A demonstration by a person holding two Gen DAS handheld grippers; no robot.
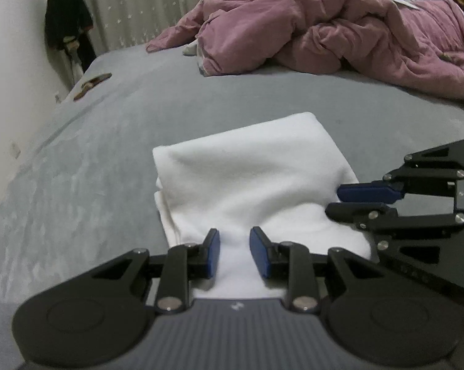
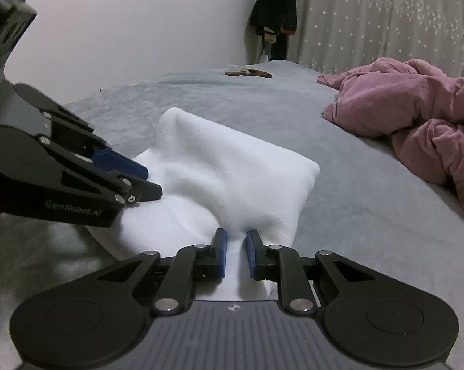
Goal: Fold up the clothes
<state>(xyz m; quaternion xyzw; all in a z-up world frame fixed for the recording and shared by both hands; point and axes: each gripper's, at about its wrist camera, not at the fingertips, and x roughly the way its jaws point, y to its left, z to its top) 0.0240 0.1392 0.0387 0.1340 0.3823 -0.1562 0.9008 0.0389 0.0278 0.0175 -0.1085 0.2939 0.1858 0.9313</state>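
White folded garment [image 1: 247,182] lies on the grey bed [image 1: 108,141], its near edge pulled up into both claws. Left claw [image 1: 234,256] is narrowed around a bunch of the cloth at the near edge; right claw [image 2: 235,254] pinches a raised ridge of it between its blue pads. Pink quilt [image 2: 417,114] heaped well apart at the far side.

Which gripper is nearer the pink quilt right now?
Right. The right gripper holds the white garment on the side toward the pink quilt; the left gripper grips its other edge, farther from the quilt.
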